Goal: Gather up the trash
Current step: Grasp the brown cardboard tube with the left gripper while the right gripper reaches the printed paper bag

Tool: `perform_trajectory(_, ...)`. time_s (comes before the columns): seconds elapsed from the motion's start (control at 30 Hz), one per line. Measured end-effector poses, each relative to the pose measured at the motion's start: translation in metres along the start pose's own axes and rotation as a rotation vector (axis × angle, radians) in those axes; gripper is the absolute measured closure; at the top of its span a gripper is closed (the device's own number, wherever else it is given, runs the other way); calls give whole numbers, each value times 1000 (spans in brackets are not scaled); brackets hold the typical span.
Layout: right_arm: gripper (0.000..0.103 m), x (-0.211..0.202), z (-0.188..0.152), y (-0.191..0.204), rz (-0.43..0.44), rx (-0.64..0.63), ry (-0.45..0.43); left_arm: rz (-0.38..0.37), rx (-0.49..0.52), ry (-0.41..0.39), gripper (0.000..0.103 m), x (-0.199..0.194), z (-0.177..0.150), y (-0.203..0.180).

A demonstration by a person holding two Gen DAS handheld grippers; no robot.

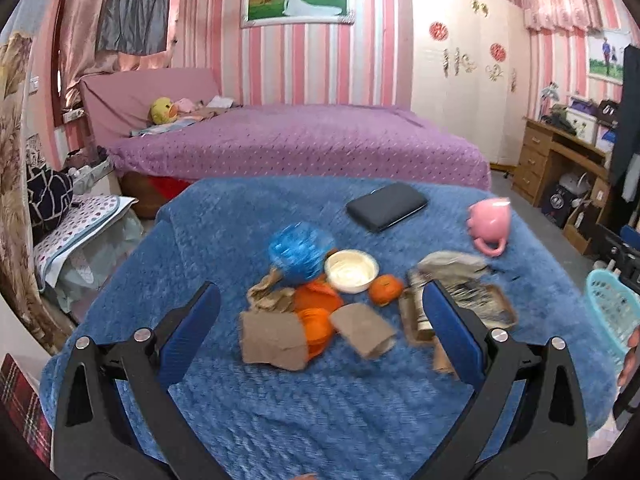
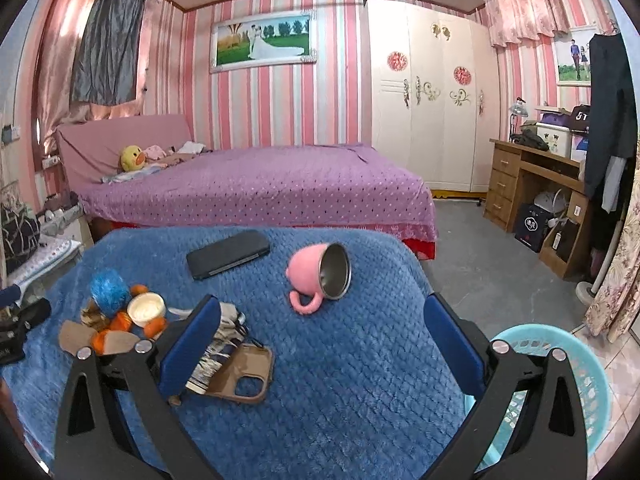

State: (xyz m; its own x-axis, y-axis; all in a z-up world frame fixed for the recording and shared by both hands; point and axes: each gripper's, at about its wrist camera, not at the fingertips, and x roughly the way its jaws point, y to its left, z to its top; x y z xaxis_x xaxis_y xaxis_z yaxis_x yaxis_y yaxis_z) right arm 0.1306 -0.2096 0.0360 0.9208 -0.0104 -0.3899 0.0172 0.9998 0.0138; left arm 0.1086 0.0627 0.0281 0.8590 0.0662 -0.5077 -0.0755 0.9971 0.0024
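- Trash: cardboard scraps (image 1: 272, 338), orange peels (image 1: 318, 312) and crumpled paper (image 1: 452, 264) lie uncollected on the blue table (image 1: 320, 408).
- My left fingers (image 1: 320, 320) and right fingers (image 2: 322, 338) stand apart, empty.
- Basket (image 2: 560, 364), near right, apparently holds nothing; everything remains.

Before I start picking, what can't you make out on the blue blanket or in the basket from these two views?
- Striped paper bundle: right wrist view, its left part is hidden behind the right hand-held gripper finger; left wrist view blurs it.
- Teal basket: its inside is blocked by the gripper frame in the right wrist view, cut by the edge in the left.
- Cardboard scraps and orange peels: motion-blurred, left wrist view.
- Left hand-held gripper: open, holding nothing.
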Motion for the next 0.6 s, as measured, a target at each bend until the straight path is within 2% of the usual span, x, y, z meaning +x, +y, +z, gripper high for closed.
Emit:
perform_trajectory(0.17,4,18,-7,-1,-5,-31,40,57,16,39,5,23,-5,19)
perform_trajectory(0.3,4,27,-13,-6,-59,-68,64,86,-8,89,5,35,-13,38)
perform_trajectory(0.4,4,35,-19,-11,-52,-51,100,105,-29,115,5,43,-20,50)
perform_trajectory(0.53,4,41,-25,-13,-96,-76,108,41,-89,169,6,57,-29,56)
perform_trajectory(0.6,4,42,-26,-12,-117,-87,104,-3,-84,192,6,64,-31,47)
